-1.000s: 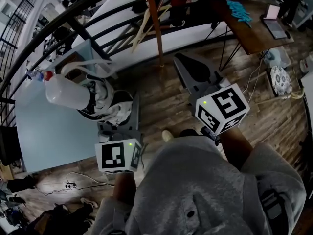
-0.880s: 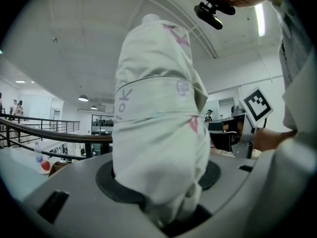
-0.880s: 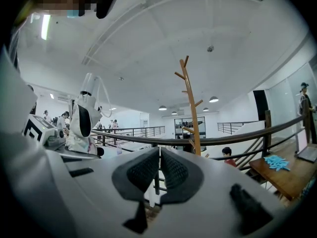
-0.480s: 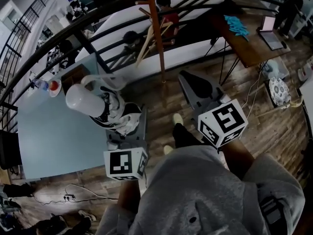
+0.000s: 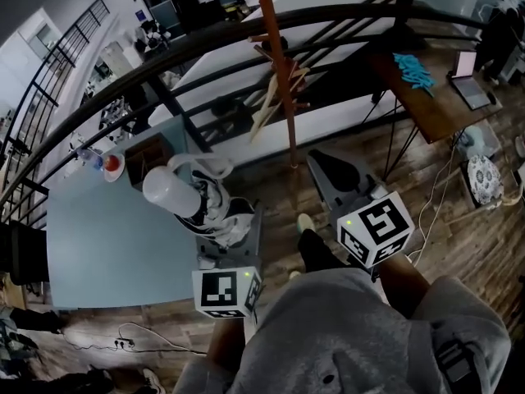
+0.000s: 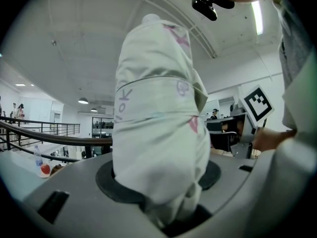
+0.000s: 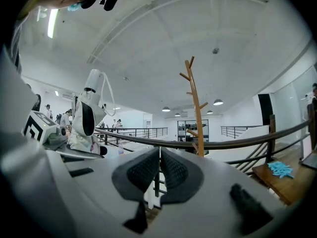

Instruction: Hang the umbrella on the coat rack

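My left gripper clamps the folded umbrella upright between its pads. It is bunched white fabric with pink marks and grey lettering, a strap cinched round the middle and a white cap on top. The wooden coat rack stands well apart. My right gripper is nearly closed on nothing.

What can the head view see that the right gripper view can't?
Only the head view: the right gripper's marker cube and a cable on the floor. Only the right gripper view: ceiling lamps and the right gripper with its jaws together, nothing between them. Both: the wooden coat rack, the railing and the white umbrella held in the left gripper.
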A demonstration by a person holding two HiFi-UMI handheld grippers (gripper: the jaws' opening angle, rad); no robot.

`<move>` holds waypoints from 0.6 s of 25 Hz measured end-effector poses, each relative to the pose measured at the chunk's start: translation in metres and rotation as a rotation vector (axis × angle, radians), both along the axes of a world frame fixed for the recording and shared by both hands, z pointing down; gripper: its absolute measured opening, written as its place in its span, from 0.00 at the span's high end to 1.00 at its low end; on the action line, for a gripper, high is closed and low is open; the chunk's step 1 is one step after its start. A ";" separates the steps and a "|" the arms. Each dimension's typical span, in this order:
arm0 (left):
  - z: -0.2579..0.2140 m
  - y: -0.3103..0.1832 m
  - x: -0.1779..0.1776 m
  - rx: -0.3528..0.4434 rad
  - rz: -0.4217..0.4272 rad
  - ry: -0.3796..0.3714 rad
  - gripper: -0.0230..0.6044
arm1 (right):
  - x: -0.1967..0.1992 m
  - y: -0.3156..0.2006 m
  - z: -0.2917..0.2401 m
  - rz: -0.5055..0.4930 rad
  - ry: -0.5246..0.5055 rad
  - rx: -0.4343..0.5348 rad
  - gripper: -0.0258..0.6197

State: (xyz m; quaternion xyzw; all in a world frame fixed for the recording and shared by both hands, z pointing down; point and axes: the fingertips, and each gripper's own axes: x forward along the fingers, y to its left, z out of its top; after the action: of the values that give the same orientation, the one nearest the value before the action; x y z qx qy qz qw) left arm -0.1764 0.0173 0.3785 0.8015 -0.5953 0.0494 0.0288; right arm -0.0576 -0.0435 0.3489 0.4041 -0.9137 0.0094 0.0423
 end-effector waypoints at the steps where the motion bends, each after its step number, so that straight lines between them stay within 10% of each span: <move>1: 0.000 -0.003 0.000 0.001 -0.001 -0.003 0.57 | -0.001 -0.003 0.000 -0.004 -0.003 0.001 0.92; 15: -0.014 -0.088 -0.004 -0.013 0.009 -0.025 0.57 | -0.018 -0.078 -0.010 -0.055 -0.006 0.022 0.92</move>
State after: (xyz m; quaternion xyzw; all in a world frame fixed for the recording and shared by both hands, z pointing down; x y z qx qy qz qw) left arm -0.1806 -0.0703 0.3649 0.8032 -0.5917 0.0633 0.0263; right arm -0.0754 -0.1219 0.3390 0.3792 -0.9246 -0.0008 0.0353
